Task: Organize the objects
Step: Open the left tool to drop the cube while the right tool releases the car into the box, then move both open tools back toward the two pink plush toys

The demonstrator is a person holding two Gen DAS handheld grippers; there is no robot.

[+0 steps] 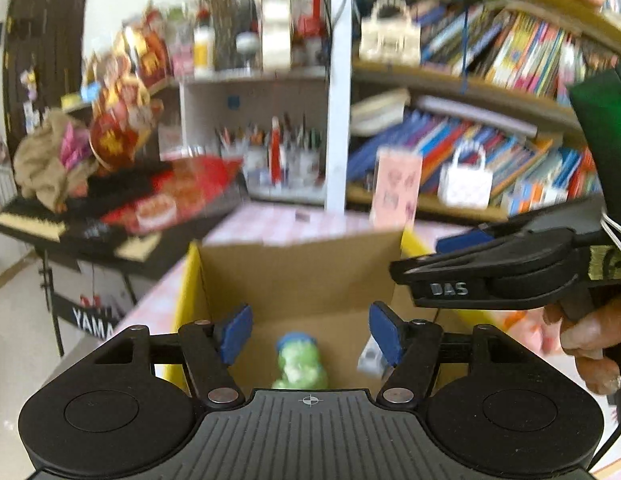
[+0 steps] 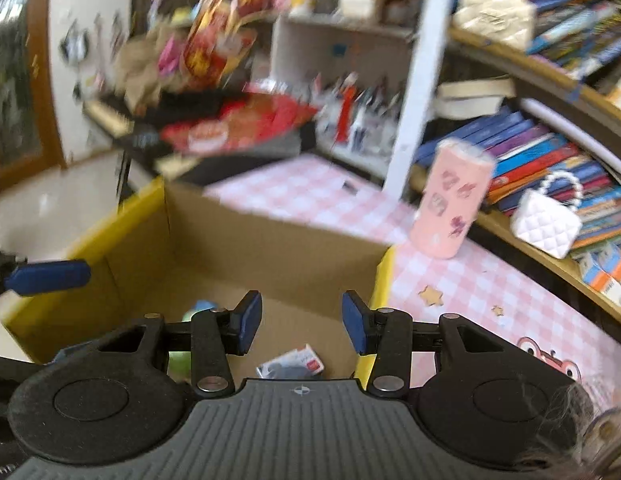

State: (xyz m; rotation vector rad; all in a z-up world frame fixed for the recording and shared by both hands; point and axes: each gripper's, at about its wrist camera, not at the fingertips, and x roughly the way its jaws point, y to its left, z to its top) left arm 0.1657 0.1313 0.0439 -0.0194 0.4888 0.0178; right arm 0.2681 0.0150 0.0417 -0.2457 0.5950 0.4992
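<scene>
An open cardboard box (image 1: 302, 272) with yellow outer sides stands on a pink checked table. A green toy figure (image 1: 300, 364) with a blue cap lies on its floor, and a small white packet (image 2: 290, 362) lies near the right wall. My left gripper (image 1: 310, 334) hangs open above the toy with nothing between its blue pads. My right gripper (image 2: 302, 324) is over the box's right side, its pads apart and holding nothing. One blue left fingertip (image 2: 50, 276) shows at the left edge of the right wrist view. A pink sticker-covered cup (image 2: 450, 204) stands on the table behind the box.
Bookshelves (image 2: 550, 152) packed with books run along the right, with a white quilted handbag (image 2: 546, 220) on the lower shelf. Pen cups (image 1: 270, 152) sit in a white cubby behind the table. A keyboard (image 1: 50, 228) piled with red packages stands at left. A hand (image 1: 590, 344) grips the right tool.
</scene>
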